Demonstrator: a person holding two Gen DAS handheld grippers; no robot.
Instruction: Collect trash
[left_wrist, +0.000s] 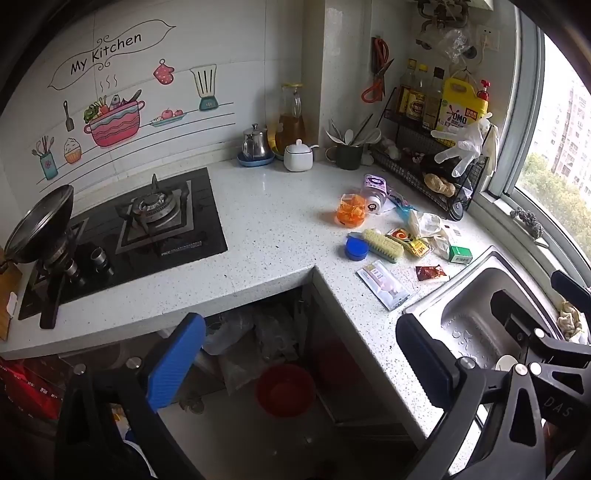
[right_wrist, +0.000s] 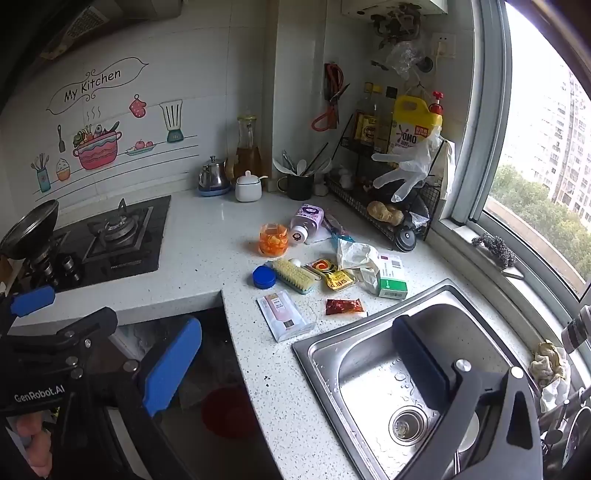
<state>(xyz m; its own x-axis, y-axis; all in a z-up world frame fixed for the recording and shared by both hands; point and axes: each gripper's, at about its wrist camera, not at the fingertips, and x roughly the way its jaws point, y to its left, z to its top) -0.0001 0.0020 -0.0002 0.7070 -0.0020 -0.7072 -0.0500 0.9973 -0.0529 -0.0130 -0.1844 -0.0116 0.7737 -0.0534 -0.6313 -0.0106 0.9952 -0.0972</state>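
Right gripper (right_wrist: 295, 365) and left gripper (left_wrist: 299, 362), both spread and empty: approach the red sachet (right_wrist: 344, 306) low along the bench (right_wrist: 229, 240), pinching its edge.

Home kitchen. Evidence: "My Kitchen" cartoon wall decal (left_wrist: 107, 51) on white tile, far left ahead of the left gripper; black glass gas hob (left_wrist: 140, 229) set into a speckled white stone countertop (left_wrist: 277, 236); stainless steel sink (right_wrist: 373, 369) directly under the right gripper; black wire rack of sauce bottles (right_wrist: 373, 125) straight ahead of it in the corner; steel teapot (left_wrist: 255, 142) by the wall. Window (right_wrist: 535, 147) to the right shows apartment blocks.
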